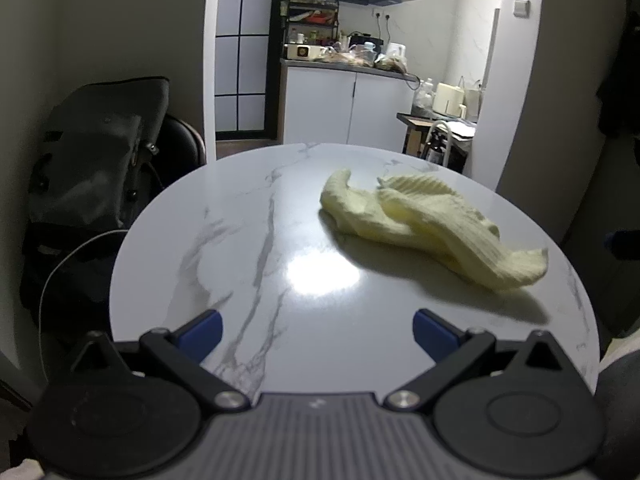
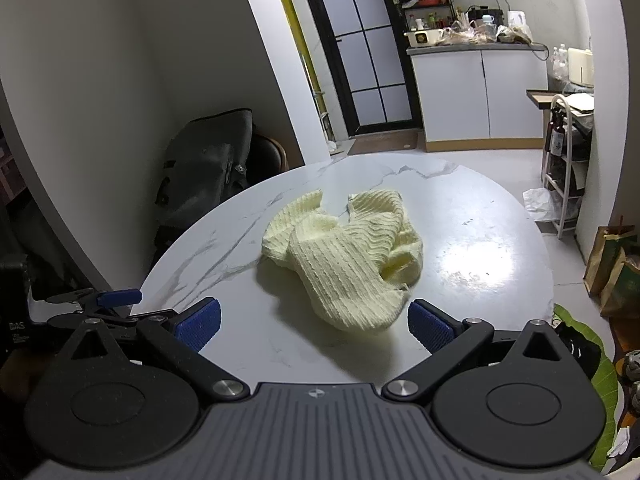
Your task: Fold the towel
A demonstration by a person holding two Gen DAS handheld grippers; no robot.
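My left gripper (image 1: 318,334) sits low at the near rim of the surface (image 1: 248,240), its blue pads spread wide with nothing between them, pointing across the marble top toward the kitchen. My right gripper (image 2: 314,326) is spread just as wide and holds nothing; it is aimed straight at the towel (image 2: 344,256), whose nearest fold lies just ahead of the gap between the pads without touching either one. From the right wrist view I can also see the left gripper's blue pad (image 2: 119,297) off to the left of the towel, at the surface's edge. The towel is a pale yellow ribbed cloth, crumpled in a loose heap on the round surface; in the left wrist view it (image 1: 432,224) lies to the right of my left gripper's line, stretching toward the surface's right rim. Left of the towel there is a broad stretch of bare marble with grey veining and a bright glare patch. Beyond the towel's left side, past the rim, a dark bag (image 1: 100,168) rests on a chair against the wall. Behind the towel stands a white kitchen cabinet (image 2: 476,92) with a cluttered countertop.
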